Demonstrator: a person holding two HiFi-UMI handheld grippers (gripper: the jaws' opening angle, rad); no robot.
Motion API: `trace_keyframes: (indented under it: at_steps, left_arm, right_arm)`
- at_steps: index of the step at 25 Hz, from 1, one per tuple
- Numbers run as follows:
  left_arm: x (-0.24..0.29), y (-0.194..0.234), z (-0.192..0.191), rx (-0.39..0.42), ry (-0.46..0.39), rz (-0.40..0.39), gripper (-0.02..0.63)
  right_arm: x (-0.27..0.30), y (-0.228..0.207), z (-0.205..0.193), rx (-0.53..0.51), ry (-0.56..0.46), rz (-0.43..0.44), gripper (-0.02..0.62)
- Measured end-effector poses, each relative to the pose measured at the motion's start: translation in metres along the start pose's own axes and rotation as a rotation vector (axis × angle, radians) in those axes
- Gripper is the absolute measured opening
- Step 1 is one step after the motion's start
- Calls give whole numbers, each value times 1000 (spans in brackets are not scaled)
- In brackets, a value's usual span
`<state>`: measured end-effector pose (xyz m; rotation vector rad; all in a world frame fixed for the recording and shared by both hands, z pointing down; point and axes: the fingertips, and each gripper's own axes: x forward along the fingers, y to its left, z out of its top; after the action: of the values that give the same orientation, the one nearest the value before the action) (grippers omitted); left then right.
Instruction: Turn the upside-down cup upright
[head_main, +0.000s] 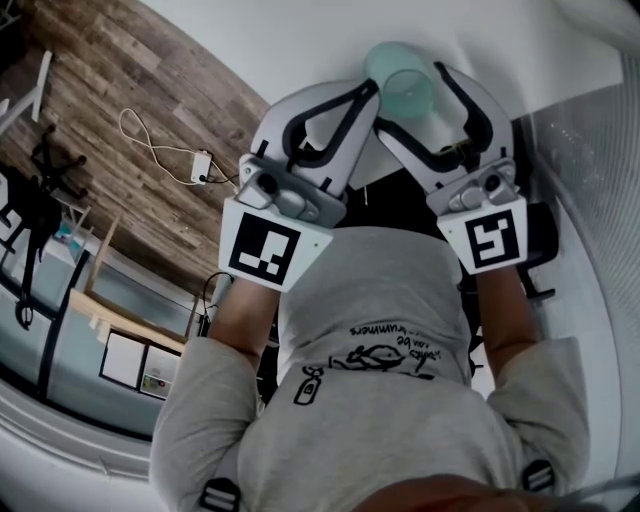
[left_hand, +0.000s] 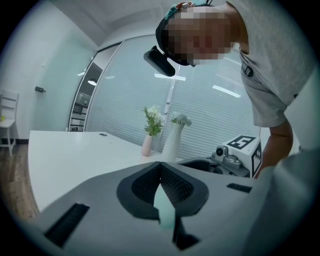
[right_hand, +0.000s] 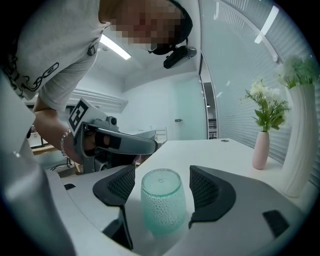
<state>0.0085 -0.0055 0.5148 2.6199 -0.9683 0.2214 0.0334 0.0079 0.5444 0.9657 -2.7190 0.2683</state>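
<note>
A pale green dimpled cup (right_hand: 161, 205) stands upside down on the white table (right_hand: 225, 150), its flat base on top. My right gripper (right_hand: 162, 172) is open, with one black pad on each side of the cup and a gap on both sides. In the head view the cup (head_main: 400, 85) sits between the right gripper's (head_main: 410, 95) fingers. My left gripper (head_main: 372, 92) is shut, its tips just left of the cup; the right gripper view shows the left gripper (right_hand: 149, 145) behind and to the left. In the left gripper view a pale green sliver shows below the left gripper's (left_hand: 161, 167) closed tips.
A small pink vase (right_hand: 260, 150) with flowers and a tall white vase (right_hand: 300, 150) stand on the table to the right. In the head view the table edge runs past wooden floor with a white cable (head_main: 160, 150). A white chair (left_hand: 7, 120) stands far left.
</note>
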Motion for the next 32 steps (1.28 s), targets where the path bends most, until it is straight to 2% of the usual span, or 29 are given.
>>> trace_keyframes:
  at_steps: [18, 23, 32]
  left_arm:
    - [0, 0, -20, -13, 23, 20, 3]
    - [-4, -5, -18, -17, 29, 18, 3]
    - [-8, 11, -26, -25, 24, 17, 3]
  right_arm:
    - [12, -8, -32, -46, 11, -7, 341]
    - [8, -7, -26, -58, 18, -7, 339]
    - [26, -2, -35, -50, 44, -1, 341]
